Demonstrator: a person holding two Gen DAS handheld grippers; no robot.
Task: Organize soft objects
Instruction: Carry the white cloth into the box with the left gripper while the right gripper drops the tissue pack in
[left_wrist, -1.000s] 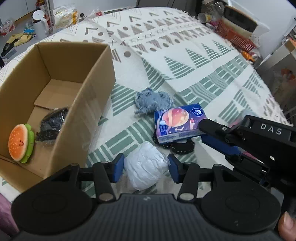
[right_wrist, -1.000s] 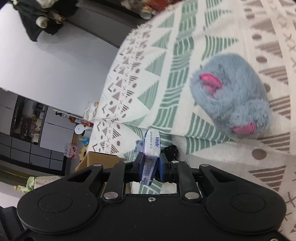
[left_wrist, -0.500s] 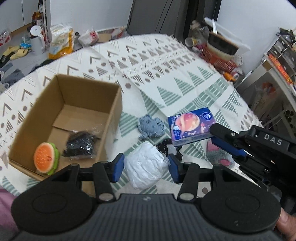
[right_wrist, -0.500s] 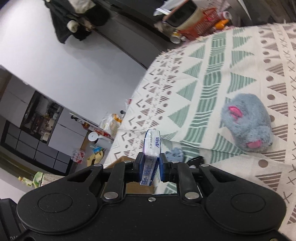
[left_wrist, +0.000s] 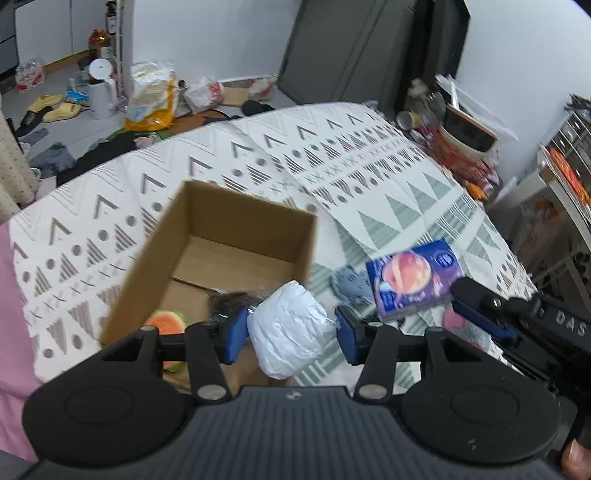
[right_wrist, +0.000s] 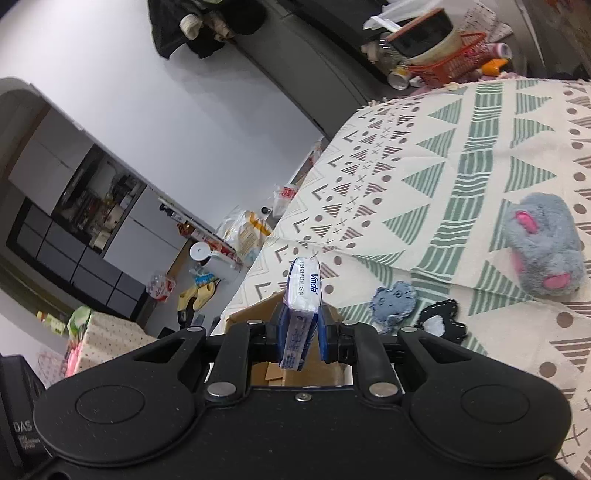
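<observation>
Left gripper (left_wrist: 291, 334) clamped on white wrapped bundle (left_wrist: 290, 330), above cardboard box (left_wrist: 236, 236) rim; right gripper (right_wrist: 301, 334) pinched narrow on tissue pack (right_wrist: 300, 314), at three o'clock of box. Risk: both loads meeting over the opening, or bundle slipping onto the rim. Grey plush (right_wrist: 543, 243) plain only in right view; burger toy (left_wrist: 164, 321) only in left.

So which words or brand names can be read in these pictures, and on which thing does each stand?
"Vinda": side of the blue and white tissue pack held in the right gripper.
"DAS": black body of the right gripper, in the left wrist view.
Small print on the pack: too blurred to read.
</observation>
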